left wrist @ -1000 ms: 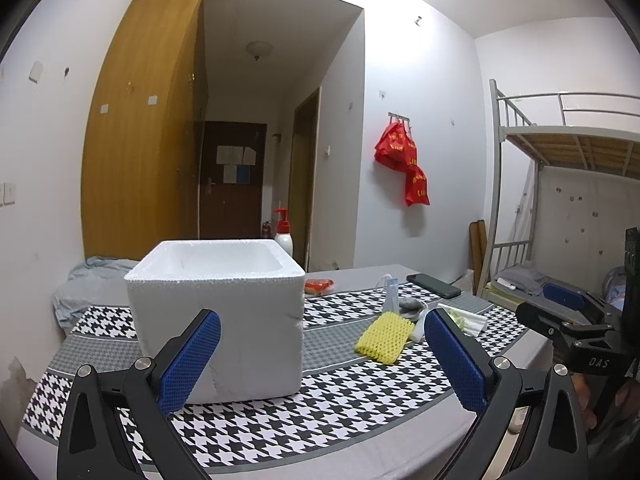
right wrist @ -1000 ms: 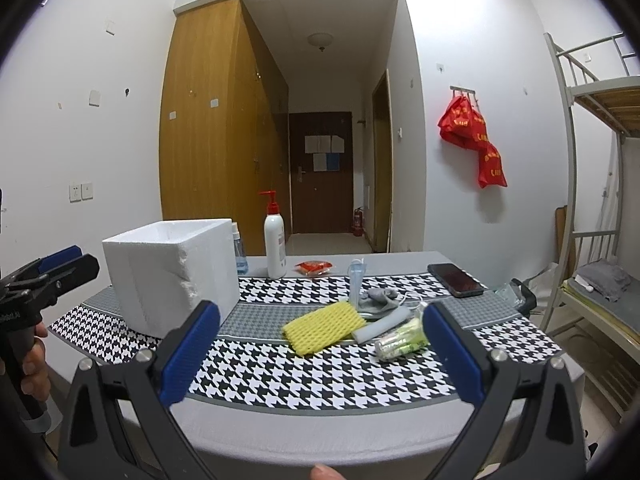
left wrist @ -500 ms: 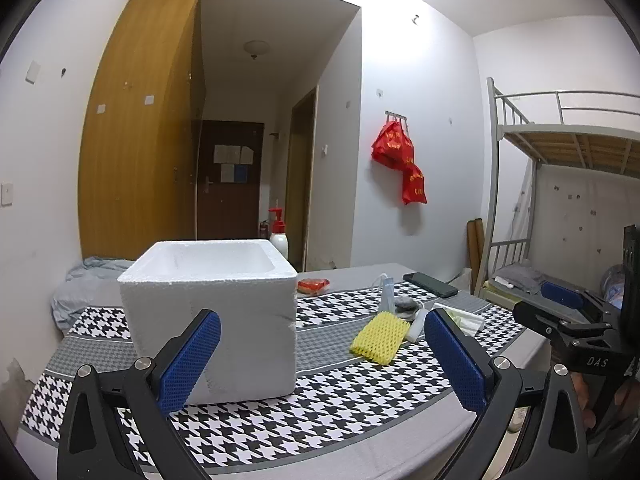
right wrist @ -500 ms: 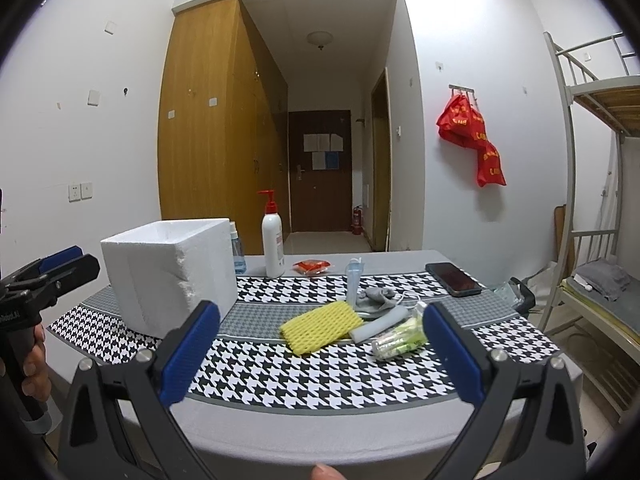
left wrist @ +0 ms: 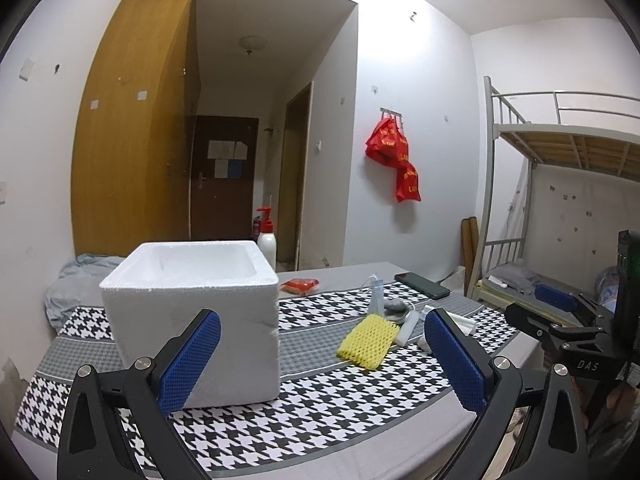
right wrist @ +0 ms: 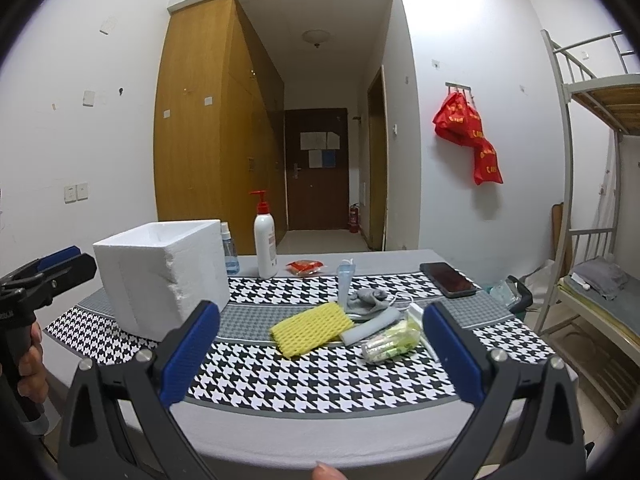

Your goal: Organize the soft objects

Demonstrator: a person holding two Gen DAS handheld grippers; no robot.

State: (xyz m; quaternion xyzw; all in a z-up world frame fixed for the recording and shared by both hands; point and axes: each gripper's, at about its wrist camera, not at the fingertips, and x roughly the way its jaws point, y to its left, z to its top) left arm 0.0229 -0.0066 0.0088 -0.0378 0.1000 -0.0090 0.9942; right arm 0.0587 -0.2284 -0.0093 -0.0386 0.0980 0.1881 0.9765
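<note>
An open white foam box [left wrist: 192,312] [right wrist: 164,272] stands on the left of the houndstooth table [right wrist: 320,376]. To its right lies a yellow foam net [left wrist: 367,342] [right wrist: 312,329]. Beside the net are a grey sock [right wrist: 366,300], a grey foam tube [right wrist: 370,330] and a clear packet with green inside [right wrist: 394,342]. My left gripper [left wrist: 320,364] is open and empty, held before the box's front face. My right gripper [right wrist: 318,354] is open and empty, short of the net near the table's front edge.
A pump bottle [right wrist: 265,246], a small spray bottle [right wrist: 229,254], a red packet [right wrist: 305,266], a clear tube [right wrist: 345,280] and a black phone [right wrist: 448,279] sit further back. A bunk bed [right wrist: 600,184] stands at the right. A hand [right wrist: 28,364] holds the left gripper.
The left wrist view has tilted upward a little, so the box and the table sit lower in it. The right wrist view is nearly the same. Both grippers stay open.
</note>
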